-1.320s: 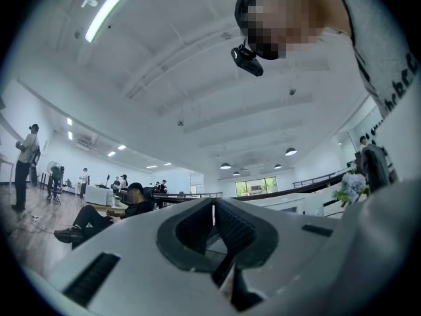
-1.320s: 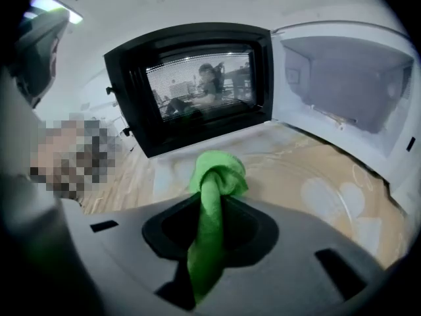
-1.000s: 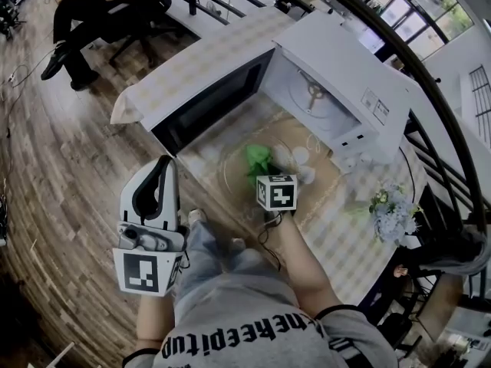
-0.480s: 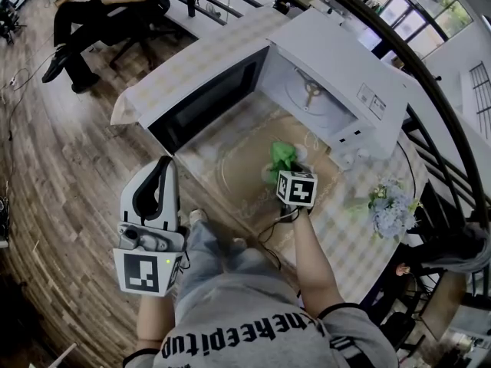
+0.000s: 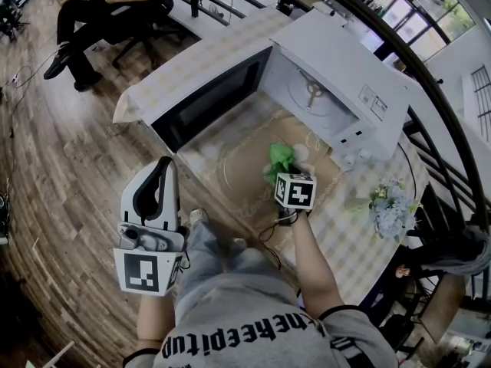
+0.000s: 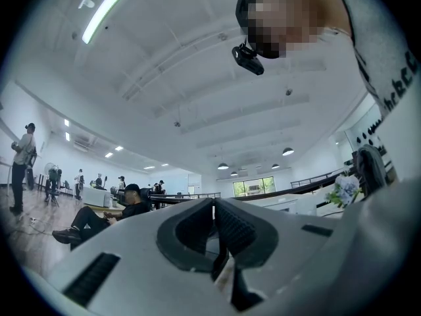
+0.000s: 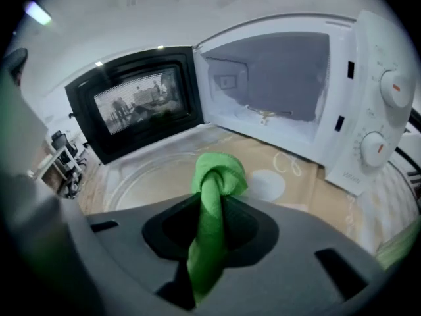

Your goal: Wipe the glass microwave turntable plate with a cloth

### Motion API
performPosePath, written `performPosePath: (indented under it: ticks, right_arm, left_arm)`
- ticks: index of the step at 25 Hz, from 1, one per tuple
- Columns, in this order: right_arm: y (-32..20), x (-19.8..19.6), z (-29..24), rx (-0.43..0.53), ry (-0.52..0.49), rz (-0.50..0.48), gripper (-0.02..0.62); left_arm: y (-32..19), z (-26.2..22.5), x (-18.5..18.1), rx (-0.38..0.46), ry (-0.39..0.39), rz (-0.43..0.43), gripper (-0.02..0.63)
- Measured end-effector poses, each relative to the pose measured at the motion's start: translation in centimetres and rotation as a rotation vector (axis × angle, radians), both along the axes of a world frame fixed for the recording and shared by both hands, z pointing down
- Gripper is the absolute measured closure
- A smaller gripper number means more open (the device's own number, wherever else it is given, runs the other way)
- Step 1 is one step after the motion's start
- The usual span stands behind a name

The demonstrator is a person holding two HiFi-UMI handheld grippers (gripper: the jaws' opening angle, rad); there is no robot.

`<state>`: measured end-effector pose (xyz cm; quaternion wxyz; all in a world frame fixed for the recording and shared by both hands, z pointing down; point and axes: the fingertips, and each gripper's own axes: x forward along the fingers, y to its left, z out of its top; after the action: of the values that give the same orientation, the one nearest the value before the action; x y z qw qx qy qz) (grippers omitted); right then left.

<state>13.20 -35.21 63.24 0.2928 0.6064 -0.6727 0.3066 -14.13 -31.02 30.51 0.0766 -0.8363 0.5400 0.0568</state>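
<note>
The clear glass turntable plate (image 5: pixel 244 169) lies flat on the table in front of the open microwave (image 5: pixel 337 83). In the right gripper view the plate (image 7: pixel 148 183) spreads out below the jaws. My right gripper (image 5: pixel 285 172) is shut on a bunched green cloth (image 5: pixel 281 157), which it holds over the plate's right part. The cloth (image 7: pixel 214 183) sticks out past the right gripper (image 7: pixel 215 209); whether it touches the glass is hidden. My left gripper (image 5: pixel 156 184) hangs off the table's near side and points up at the ceiling. In its own view the left gripper (image 6: pixel 214 209) is shut and holds nothing.
The microwave door (image 5: pixel 211 98) swings open to the left, its cavity (image 7: pixel 270 78) bare. A bunch of pale flowers (image 5: pixel 390 209) stands on the table at the right. A person sits on a chair (image 5: pixel 100 10) far left. A curved railing (image 5: pixel 430 90) runs behind.
My right gripper has carried the green cloth to the right across the plate, then nearly stopped over the last half second. The left gripper has stayed where it was.
</note>
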Motion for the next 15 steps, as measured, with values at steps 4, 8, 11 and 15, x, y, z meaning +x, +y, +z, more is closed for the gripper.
performPosePath:
  ticks: [4, 8, 11, 15]
  right_arm:
    - [1.1, -6.7, -0.4, 0.000, -0.106, -0.121, 0.508]
    - [2.4, -13.3, -1.0, -0.005, -0.153, -0.279, 0.508]
    - [3.5, -16.9, -0.5, -0.029, -0.174, -0.364, 0.508]
    - [4.3, -18.4, 0.5, -0.032, -0.122, -0.426, 0.509]
  left_arm:
    - [-0.1, 0.0, 0.1, 0.000, 0.002, 0.003, 0.594]
    - [-0.2, 0.1, 0.2, -0.002, 0.007, 0.002, 0.594]
    - [-0.1, 0.3, 0.2, -0.006, 0.009, -0.001, 0.594]
    - [-0.1, 0.5, 0.1, -0.011, 0.008, -0.010, 0.594]
